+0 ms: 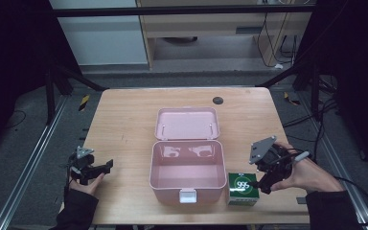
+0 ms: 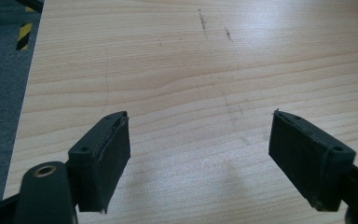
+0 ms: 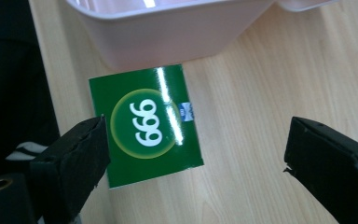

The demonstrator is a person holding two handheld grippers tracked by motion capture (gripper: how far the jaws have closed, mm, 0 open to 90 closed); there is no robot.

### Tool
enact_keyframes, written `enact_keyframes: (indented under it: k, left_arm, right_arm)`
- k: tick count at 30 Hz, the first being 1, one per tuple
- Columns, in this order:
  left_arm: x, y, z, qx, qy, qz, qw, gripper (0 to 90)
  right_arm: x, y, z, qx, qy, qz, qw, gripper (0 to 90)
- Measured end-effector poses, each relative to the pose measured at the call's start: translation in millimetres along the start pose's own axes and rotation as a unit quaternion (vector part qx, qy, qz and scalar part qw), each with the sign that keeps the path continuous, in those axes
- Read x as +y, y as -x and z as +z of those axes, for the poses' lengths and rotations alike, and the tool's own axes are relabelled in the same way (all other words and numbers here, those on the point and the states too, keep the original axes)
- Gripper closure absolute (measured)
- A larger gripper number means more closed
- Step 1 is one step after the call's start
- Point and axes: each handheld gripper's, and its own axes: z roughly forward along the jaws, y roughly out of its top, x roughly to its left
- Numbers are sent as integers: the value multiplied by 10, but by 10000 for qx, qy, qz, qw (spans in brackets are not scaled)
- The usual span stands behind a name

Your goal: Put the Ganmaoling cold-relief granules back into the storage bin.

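A pale wood table [image 1: 124,120] stands in a dim room. The right gripper [image 3: 193,154] has its jaws wide apart, holding nothing; the green box [image 3: 145,125] lies just ahead, toward its left jaw, near the table's near edge and just right of the open pink case [image 1: 187,175]. The right hand is the nearer one. The left gripper [image 2: 198,154] is likewise apart over bare wood, far left. The right gripper view reveals the box's printed top; the high view shows how the whole scene is laid out.

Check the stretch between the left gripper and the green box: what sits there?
In the high view, the open pink case sits between the left gripper and the green box, which stands just beside the case's right wall.
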Motion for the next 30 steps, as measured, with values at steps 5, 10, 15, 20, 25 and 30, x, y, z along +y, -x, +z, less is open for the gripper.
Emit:
enact_keyframes:
  k: [5,10,15,20,25,30]
  left_arm:
    - [1,-1,-6,7,11,-5,10000,200]
    - [5,2,-12,16,25,11,10000,200]
    - [7,10,-7,9,13,33,10000,200]
    - [8,9,-11,4,21,31,10000,200]
    - [8,10,-7,1,10,36,10000,200]
    - [8,10,-10,1,16,38,10000,200]
  right_arm:
    - [23,-49,46,87,-157,-111,9998,68]
    - [13,-72,114,187,-250,-175,9994,61]
    - [-1,-98,192,286,-319,-243,9988,47]
    - [-1,-113,239,362,-379,-305,9982,46]
    - [5,-130,316,437,-499,-354,9972,41]
    - [-5,-142,381,487,-590,-352,9964,35]
